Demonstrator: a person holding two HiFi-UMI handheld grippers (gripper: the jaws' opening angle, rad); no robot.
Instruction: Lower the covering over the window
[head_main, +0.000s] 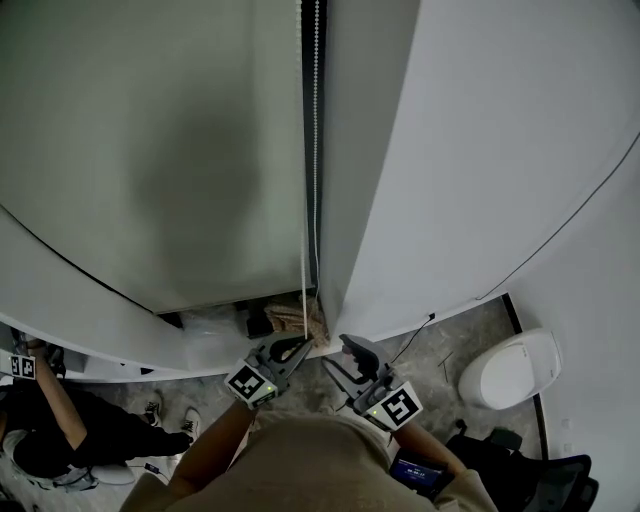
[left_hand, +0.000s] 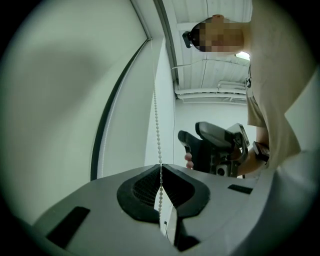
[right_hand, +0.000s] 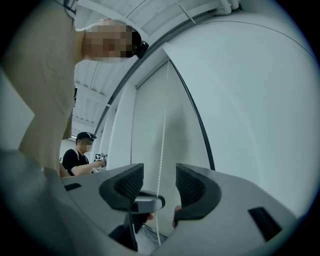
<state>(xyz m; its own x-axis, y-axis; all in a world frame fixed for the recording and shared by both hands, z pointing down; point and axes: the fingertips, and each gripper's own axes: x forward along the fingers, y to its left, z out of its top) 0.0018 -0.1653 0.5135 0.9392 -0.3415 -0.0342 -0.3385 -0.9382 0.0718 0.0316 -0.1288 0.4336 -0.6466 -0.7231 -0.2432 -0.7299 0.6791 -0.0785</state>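
Left gripper (left_hand: 161, 172) is clamped tight on the white plastic bead chain (left_hand: 157, 120), jaws nearly together with the beads pinched between the pads, low down in front of the person's body. Right gripper (right_hand: 159, 185) is wide: the chain runs up through the gap, touching neither pad, so it holds nothing. The chain hangs straight down the gap between the pale grey-green fabric roller blind (head_main: 150, 150) and the white wall panel (head_main: 480, 150) on its right. The blind already covers most of the window in the head view; can't tell how far its bottom edge is off the sill. Reads as hand-over-hand hauling, with the left at the bottom of a stroke and the right free to re-grab. To do it well: centre the chain between the right pads, close on it above the left, and only then let the left go, so one gripper always has the chain. Pull straight down along the chain's own line, since side load could skip beads. Head view shows a second thin strand (head_main: 302, 200) just beside the beaded one, so stay on the same strand or the blind may reverse. Stop at the sill.
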